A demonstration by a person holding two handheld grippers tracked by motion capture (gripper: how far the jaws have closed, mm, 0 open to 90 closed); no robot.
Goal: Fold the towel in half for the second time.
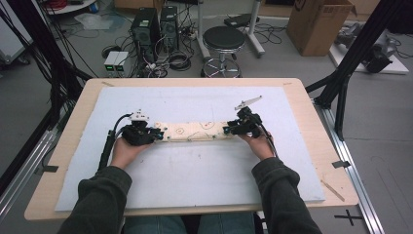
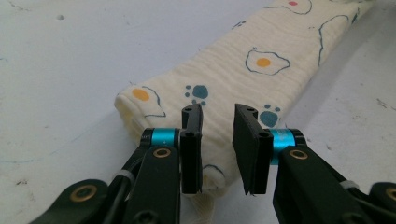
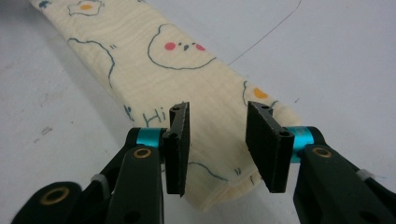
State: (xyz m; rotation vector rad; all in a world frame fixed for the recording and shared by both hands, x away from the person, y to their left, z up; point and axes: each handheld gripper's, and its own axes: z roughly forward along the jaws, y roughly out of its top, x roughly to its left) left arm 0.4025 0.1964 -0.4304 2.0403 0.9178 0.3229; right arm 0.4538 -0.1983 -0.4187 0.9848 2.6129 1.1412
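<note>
A cream cloth [image 1: 195, 131] printed with fried eggs, paw prints and a bear face lies folded into a long narrow strip across the middle of the white mat [image 1: 195, 175]. My left gripper [image 1: 157, 135] is at the strip's left end and my right gripper [image 1: 228, 129] at its right end. In the left gripper view the jaws of the left gripper [image 2: 218, 112] stand apart over the cloth's [image 2: 261, 60] end, pads not pressing it. In the right gripper view the right gripper [image 3: 218, 108] is likewise open above the cloth's [image 3: 154, 65] other end.
The mat covers most of a wooden table [image 1: 311, 122]. A thin wooden stick [image 1: 332, 190] lies near the table's front right corner. Beyond the far edge stand a black stool [image 1: 223, 41], computer towers [image 1: 146, 27] and a cardboard box [image 1: 319, 24].
</note>
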